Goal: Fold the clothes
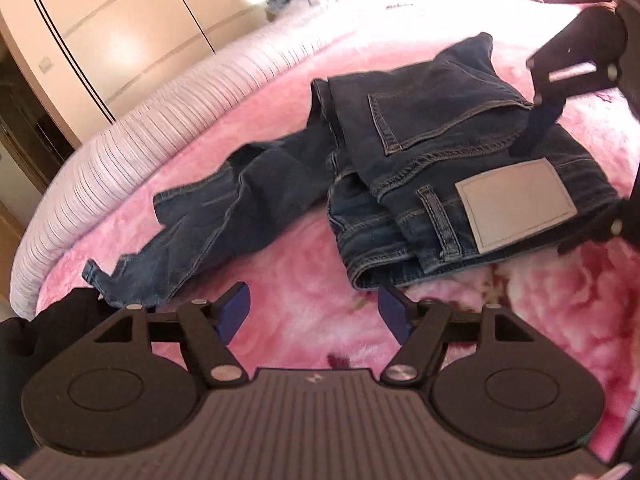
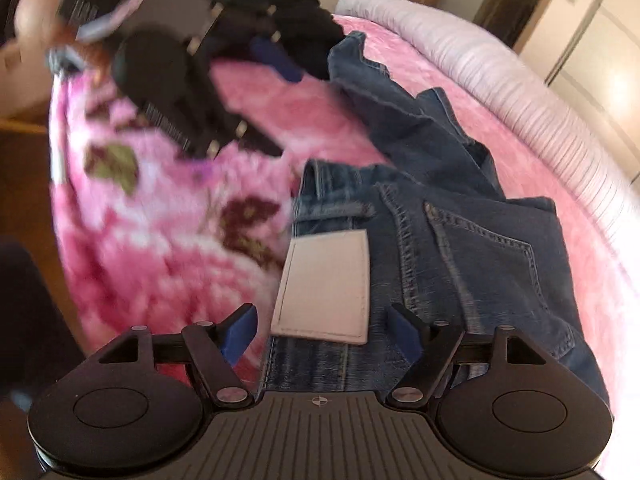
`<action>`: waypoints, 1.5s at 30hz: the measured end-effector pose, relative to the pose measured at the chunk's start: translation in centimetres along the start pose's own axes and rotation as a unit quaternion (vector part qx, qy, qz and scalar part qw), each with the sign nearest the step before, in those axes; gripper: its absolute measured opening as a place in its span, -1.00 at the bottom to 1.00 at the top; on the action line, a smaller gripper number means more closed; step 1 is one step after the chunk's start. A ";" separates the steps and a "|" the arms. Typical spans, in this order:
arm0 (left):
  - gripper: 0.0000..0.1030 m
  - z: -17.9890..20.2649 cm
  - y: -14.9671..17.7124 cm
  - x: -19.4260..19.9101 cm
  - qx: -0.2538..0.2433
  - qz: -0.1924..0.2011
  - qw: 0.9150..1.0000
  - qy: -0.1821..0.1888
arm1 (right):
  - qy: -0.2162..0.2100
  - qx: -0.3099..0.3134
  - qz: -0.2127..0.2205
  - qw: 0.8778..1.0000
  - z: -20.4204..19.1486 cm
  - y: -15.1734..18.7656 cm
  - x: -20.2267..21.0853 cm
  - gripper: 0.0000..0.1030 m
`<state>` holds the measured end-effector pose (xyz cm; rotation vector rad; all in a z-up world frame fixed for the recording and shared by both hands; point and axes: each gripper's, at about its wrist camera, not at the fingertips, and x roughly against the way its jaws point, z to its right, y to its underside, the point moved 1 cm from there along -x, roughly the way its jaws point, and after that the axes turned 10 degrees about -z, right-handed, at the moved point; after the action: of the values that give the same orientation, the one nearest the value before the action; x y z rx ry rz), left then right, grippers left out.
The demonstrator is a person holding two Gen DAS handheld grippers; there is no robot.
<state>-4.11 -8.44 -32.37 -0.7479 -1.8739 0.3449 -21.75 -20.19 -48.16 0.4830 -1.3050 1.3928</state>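
jeans point(image 1: 460, 152): on the bed point(image 1: 320, 340), legs trailing left
right gripper point(image 2: 320, 332): open, empty, over waistband patch, nearer
left gripper point(image 1: 314, 312): open, empty, short of hem

One jeans point(image 1: 420, 152), two grippers point(image 1: 314, 312)

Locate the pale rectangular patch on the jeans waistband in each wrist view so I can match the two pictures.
Left wrist view: the waistband patch sits right of centre, on the folded jeans, below the back pocket.
Right wrist view: the patch is low and central, just ahead of the open jaws of the right gripper.
Shared landmark: the pink floral blanket under the jeans.
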 end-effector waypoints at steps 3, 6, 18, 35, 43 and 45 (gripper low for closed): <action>0.33 0.9 0.1 -0.4 -0.007 0.027 1.000 -0.004 | 0.017 -0.005 0.040 0.999 0.1 1.1 -0.8 0.30; 0.38 1.9 0.0 -1.1 -0.030 0.049 0.998 -0.006 | 0.011 -0.014 0.071 0.997 1.1 2.2 -0.1 -0.08; 0.50 6.4 -3.0 0.5 -0.095 0.096 0.991 -0.012 | 0.103 -0.237 0.134 0.957 9.4 11.4 10.6 -0.17; 0.59 12.8 -6.9 -2.4 -0.324 0.155 0.933 -0.020 | 0.090 -0.535 0.084 0.836 18.3 27.1 11.4 -0.28; 0.61 15.5 -4.8 -1.1 -0.426 0.170 0.887 -0.046 | 0.073 -0.554 0.133 0.819 16.5 27.0 12.2 0.35; 0.61 15.9 -4.7 -1.3 -0.455 0.176 0.871 -0.057 | 0.064 -0.565 0.143 0.810 16.5 27.1 12.0 0.36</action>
<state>-19.74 -11.23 -37.40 -1.7456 -1.9716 -0.3312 -55.31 -23.48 -44.44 -0.6342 -1.8606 0.6177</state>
